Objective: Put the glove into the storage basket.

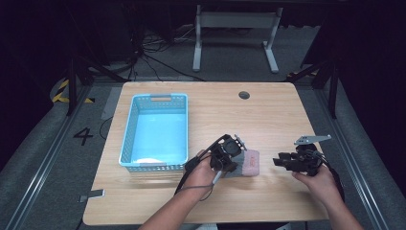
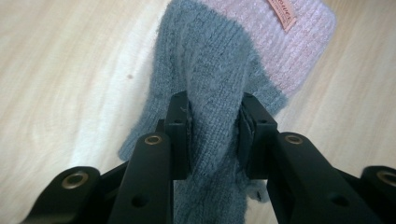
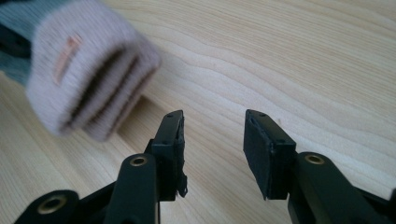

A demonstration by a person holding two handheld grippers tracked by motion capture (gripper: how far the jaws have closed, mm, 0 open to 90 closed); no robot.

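Grey knit bunched between black pads of left gripper [image 2: 214,135], jaws clamped on sock [image 2: 219,79] at its grey part. Pink cuff with small label points away from gripper, its end hanging just above wood. Right gripper [image 3: 212,140] spread wide, nothing between pads, pointing at cuff opening, near but apart from sock. Sock sits near front middle of wooden table [image 1: 268,110], between both hands. Blue basket [image 1: 155,127] stands on table to left, just beside left hand [image 1: 201,173].
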